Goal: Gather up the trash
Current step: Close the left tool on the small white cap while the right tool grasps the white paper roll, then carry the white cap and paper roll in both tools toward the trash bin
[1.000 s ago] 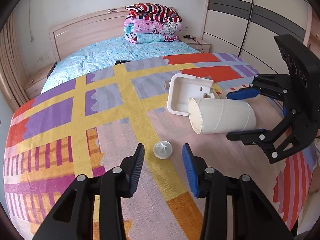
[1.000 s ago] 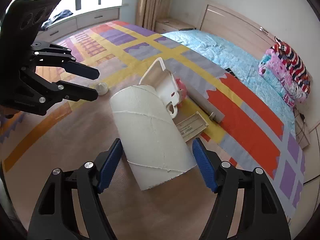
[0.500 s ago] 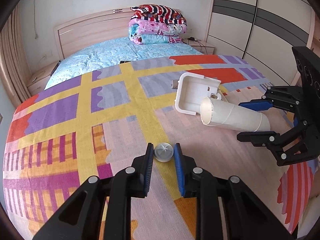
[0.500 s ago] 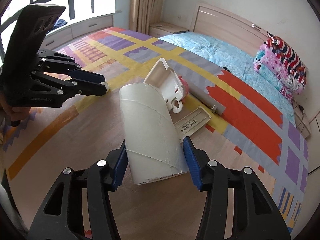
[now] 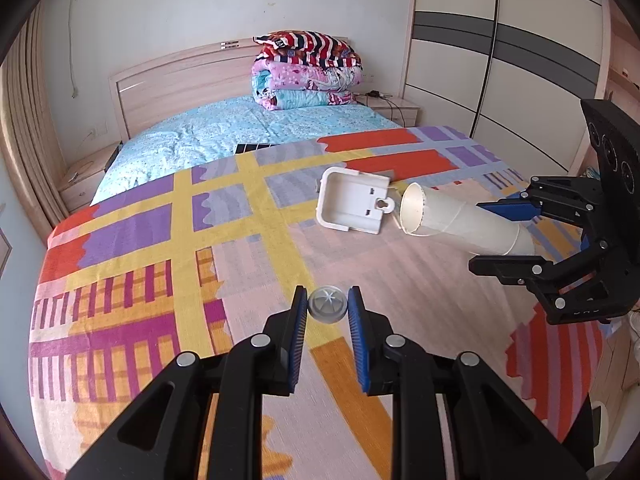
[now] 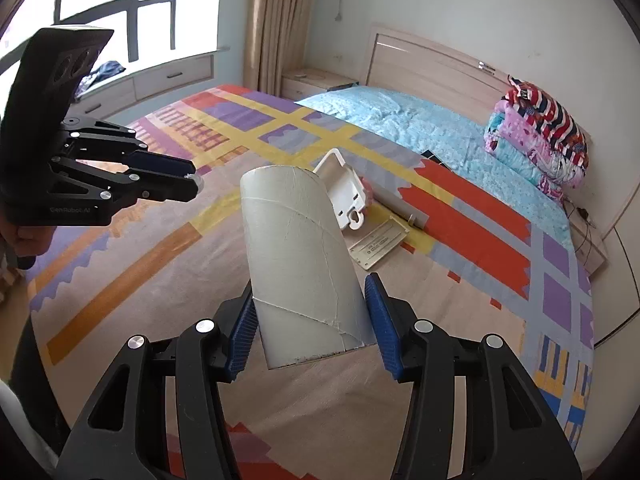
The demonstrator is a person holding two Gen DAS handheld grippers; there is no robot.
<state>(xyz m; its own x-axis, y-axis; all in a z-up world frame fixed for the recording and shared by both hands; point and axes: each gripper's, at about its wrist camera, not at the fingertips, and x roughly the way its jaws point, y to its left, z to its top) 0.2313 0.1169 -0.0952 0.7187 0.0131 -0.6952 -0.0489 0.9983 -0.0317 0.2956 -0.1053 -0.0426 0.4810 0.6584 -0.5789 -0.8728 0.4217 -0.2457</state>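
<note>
While clamped on a small round cap, left gripper; right gripper tight around a cardboard tube.

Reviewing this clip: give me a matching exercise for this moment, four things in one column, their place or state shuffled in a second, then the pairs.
Things:
1. cardboard tube
2. small round cap
3. white plastic tray
4. folded quilts

Places or states:
A. stacked at the head of the bed
B. clamped in the left gripper
C. lying on the patterned blanket, no gripper on it
D. clamped in the right gripper

Pairs: 1-D, 2-B, 3-C, 4-A
</note>
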